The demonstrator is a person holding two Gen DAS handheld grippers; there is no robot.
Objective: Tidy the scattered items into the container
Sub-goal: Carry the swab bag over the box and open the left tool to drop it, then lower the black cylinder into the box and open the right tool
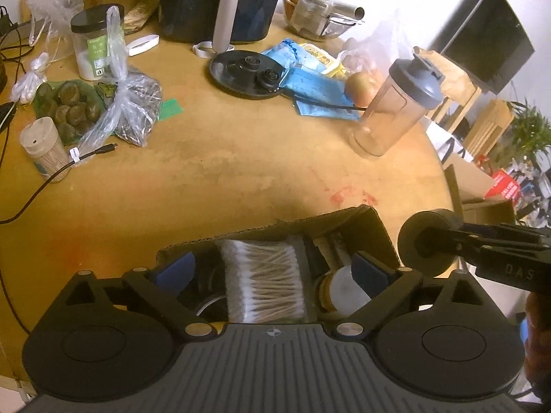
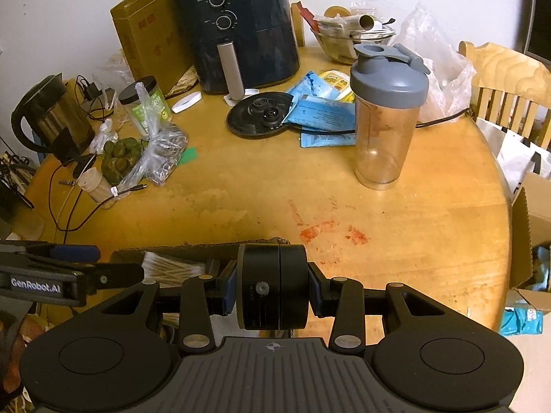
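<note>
A brown cardboard box (image 1: 377, 230) sits at the table's near edge. It holds a clear pack of cotton swabs (image 1: 263, 284), a round white-lidded jar (image 1: 341, 290) and other dark items. My left gripper (image 1: 272, 270) is open, its blue-padded fingers spread over the box on either side of the swab pack. My right gripper (image 2: 272, 287) is shut on a black round device (image 2: 273, 287) with an on/off switch. It holds the device just right of the box, as the left wrist view shows (image 1: 427, 246). The box edge (image 2: 193, 251) and swabs (image 2: 168, 268) show left of it.
On the round wooden table (image 2: 396, 227) stand a shaker bottle (image 2: 385, 117), a dark air fryer (image 2: 241, 31), a kettle base (image 2: 258, 113), blue packets (image 2: 323, 113), a kettle (image 2: 48, 117), bagged items (image 2: 155, 158), a toothpick jar (image 2: 94, 186) and cables. A chair (image 2: 506, 79) and an open carton (image 2: 530, 241) stand to the right.
</note>
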